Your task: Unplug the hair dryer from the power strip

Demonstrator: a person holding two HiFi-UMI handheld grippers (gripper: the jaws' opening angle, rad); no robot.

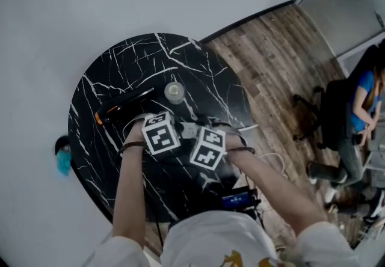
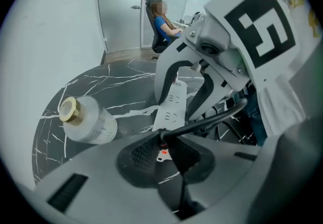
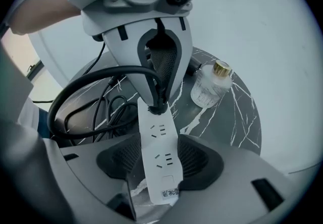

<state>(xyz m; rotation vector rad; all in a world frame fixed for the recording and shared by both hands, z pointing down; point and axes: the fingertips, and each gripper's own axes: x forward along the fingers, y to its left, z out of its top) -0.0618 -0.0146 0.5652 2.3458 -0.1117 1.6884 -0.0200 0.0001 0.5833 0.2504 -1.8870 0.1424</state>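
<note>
The unplugging is set up but not yet done, as far as the views show: the black plug looks seated in the end socket of the white power strip, with no gap visible between them. Both grips that the pull needs seem to be in place. The left hand-held gripper has its jaws closed partway onto the plug at the strip's far end, with the thick black cable curving away from that end. The right hand-held gripper stands fairly wide, and its dark pads press on the two long sides of the strip at the opposite, labelled end, so it appears to pin the strip down. What is left is the pull itself: drawing the plug out while the strip is held, then freeing both. The strip is a slim white bar lying flat on the black marbled bench, with two empty socket groups showing between the plug and the small printed label. The hair dryer, dark with an orange accent at one end, lies on the bench beyond the strip, apart from it and touched by neither gripper. A clear bottle with a gold cap stands just beyond the strip too, close enough that a jerky pull might knock it.
</note>
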